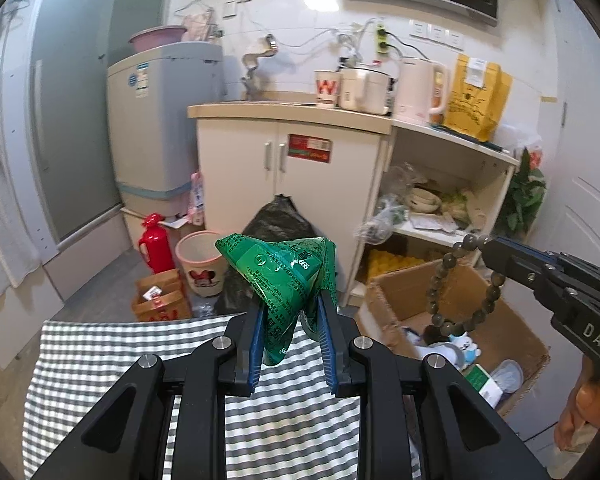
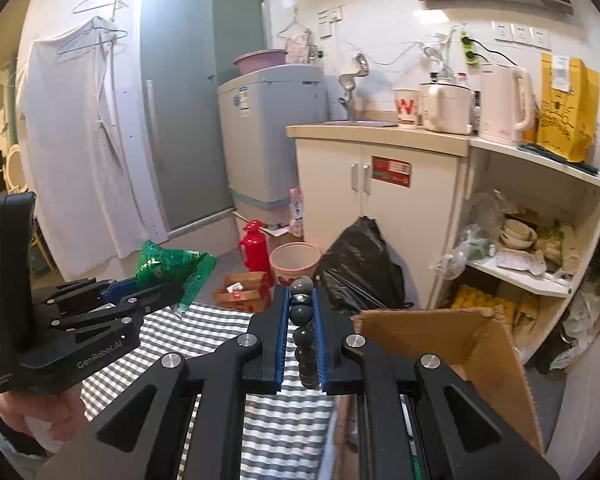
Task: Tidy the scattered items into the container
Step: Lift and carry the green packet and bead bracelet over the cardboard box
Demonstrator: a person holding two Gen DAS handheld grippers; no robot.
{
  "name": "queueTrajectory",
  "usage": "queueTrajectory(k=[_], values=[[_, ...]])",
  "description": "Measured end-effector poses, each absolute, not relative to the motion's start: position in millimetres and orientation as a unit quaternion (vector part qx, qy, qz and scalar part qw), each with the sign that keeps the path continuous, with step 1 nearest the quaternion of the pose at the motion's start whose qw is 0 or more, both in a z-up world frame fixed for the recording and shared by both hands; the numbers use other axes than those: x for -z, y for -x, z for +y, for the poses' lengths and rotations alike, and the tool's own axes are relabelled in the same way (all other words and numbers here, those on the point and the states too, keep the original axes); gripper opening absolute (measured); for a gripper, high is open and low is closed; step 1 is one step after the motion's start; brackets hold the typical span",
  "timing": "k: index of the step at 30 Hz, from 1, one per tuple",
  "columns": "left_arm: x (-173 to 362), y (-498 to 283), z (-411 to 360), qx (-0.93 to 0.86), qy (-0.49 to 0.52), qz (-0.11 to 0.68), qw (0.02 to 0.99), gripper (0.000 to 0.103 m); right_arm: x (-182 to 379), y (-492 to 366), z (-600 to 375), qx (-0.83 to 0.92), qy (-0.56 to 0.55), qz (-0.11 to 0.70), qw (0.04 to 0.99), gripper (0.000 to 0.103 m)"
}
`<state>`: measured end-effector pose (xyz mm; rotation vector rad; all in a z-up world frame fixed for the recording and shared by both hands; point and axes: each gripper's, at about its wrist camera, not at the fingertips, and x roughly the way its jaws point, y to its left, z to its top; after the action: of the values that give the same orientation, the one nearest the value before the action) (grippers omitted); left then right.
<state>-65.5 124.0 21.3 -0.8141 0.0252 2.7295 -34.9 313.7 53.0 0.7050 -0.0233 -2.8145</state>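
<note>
A cramped kitchen corner: a white cupboard (image 1: pixel 296 160) with a kettle (image 1: pixel 418 88) on top, and in front of it a worktop (image 1: pixel 100 344) under a grey checked cloth. Beside the worktop stands an open cardboard box (image 1: pixel 500 320), already holding a few things. The left tongs (image 1: pixel 290 320) pinch a crumpled green packet (image 1: pixel 280 272) above the cloth; the right tongs (image 2: pixel 302 308) are pressed on a bead bracelet (image 1: pixel 460 280) hanging over the box. Best to lower each well inside the box before letting go.
</note>
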Motion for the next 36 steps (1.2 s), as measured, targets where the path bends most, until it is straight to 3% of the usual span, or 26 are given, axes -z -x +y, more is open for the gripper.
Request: queueTrajectory(k=[19,36], values=[[-8.1,79.7,234.8,-0.921,0.298,0.04,0.249,0.024,-38.5,25.5,408.0,0.963,-0.267,-0.025,0.022,0.011],[40.6,95.6,313.1,-0.886,0.353,0.068,0.294,0.024,9.8,42.7,461.4,0.945,-0.325,-0.041,-0.012,0.011]])
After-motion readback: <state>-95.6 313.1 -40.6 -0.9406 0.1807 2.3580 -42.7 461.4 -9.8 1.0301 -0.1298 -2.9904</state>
